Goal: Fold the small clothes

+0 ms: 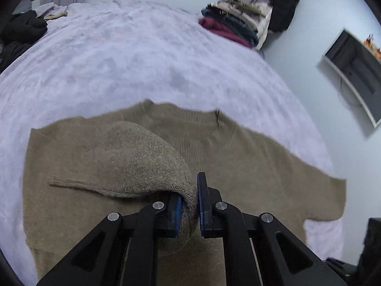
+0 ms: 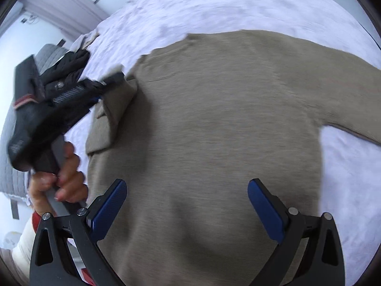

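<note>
Sleeve [image 1: 133,157] of the tan sweater [image 1: 238,166] sits pinched in the left gripper [image 1: 190,205], folded over the body; right gripper [image 2: 187,211] hovers wide apart, holding nothing, above the white bedspread [image 1: 119,59].

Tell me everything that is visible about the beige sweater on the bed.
The beige sweater is a soft, fuzzy knit with a ribbed neckline. It lies spread flat on the white bed cover, neckline away from the person. One sleeve is folded over the body, its cuff clamped in the shut jaws of the left gripper. The other sleeve lies stretched out to the side. The right gripper hangs above the body, jaws open and empty.
</note>
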`<state>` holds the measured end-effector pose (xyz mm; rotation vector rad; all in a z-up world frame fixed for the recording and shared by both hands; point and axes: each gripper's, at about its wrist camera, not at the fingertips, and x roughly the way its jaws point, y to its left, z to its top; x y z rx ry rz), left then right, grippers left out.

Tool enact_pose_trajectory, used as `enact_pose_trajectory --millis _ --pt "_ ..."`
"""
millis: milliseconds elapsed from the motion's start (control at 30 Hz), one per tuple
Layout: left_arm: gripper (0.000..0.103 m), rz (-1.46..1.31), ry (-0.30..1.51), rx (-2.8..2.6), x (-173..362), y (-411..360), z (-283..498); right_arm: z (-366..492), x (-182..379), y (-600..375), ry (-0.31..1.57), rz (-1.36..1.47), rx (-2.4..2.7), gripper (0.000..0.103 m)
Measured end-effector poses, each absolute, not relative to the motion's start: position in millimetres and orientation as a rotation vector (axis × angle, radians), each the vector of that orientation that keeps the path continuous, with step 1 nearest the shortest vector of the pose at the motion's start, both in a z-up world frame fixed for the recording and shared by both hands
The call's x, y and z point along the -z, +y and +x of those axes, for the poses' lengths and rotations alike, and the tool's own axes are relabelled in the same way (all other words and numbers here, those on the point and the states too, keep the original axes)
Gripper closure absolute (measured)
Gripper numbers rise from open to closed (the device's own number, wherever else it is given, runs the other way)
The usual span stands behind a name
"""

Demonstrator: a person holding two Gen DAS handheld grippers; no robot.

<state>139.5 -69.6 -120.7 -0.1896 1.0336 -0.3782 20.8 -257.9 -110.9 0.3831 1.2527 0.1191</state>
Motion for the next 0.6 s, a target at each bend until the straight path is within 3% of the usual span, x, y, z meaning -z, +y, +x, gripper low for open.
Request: enact_pose_trajectory --millis 133,167,233,267,467,600 --pt "0.092 -0.095 1.089 0.34 141.7 -82.3 120.6 15.4 122.9 -291.0 1.269 0.406 -0.065 0.002" --pt "0.087 -0.087 1.086 0.339 137.3 -80.2 116.0 15.4 125.1 -296.4 1.269 0.41 -0.055 0.002" --pt "0.036 -0.114 1.077 0.357 125.1 -69.5 107.5 19.7 124.8 -300.7 1.262 0.397 -0.051 0.002" --pt "0.03 -0.142 1.044 0.349 116.7 -60.3 93.8 21.5 123.4 -300.4 1.256 0.384 -0.054 0.002" --pt "0.03 -0.118 0.997 0.208 89.5 16.6 88.5 62.4 96.4 -259.8 1.173 0.208 -0.157 0.002" --pt "0.03 -0.148 1.084 0.001 115.5 84.6 117.1 95.6 76.2 -197.9 1.084 0.021 -0.293 0.001"
